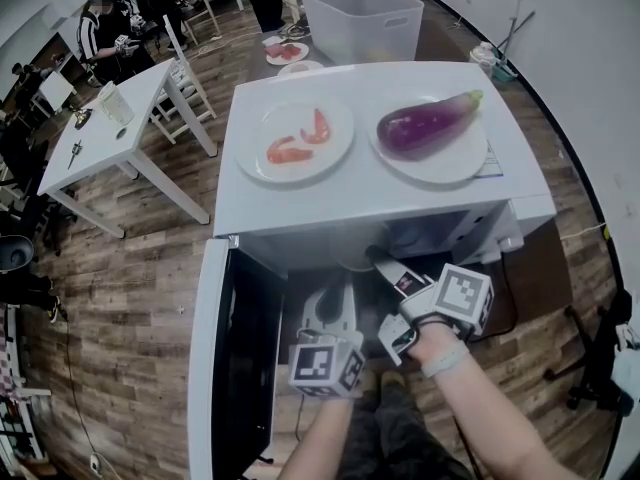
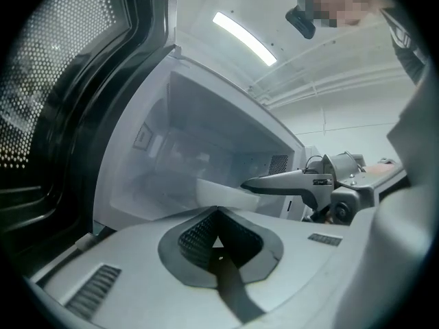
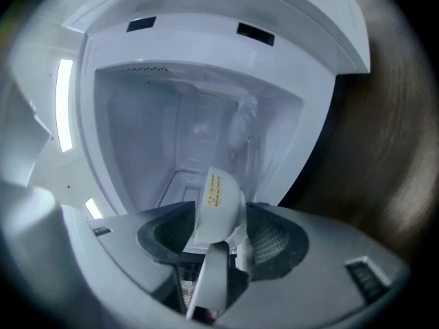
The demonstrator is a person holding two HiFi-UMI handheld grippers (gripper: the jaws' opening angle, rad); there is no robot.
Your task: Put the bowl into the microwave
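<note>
The white microwave stands with its door swung open to the left. A white bowl with a yellow label sits at the cavity's mouth, its wall between the fingers of my right gripper. The jaws stand wide and the pads do not seem to press on it. In the left gripper view the bowl lies on the cavity floor with a right finger over its rim. My left gripper is shut on nothing, just outside the opening. In the head view both grippers, left and right, reach under the microwave's top.
On the microwave's top are a plate of shrimp and a plate with an eggplant. A white bin stands behind it. A white table and seated people are at the far left, on wooden floor.
</note>
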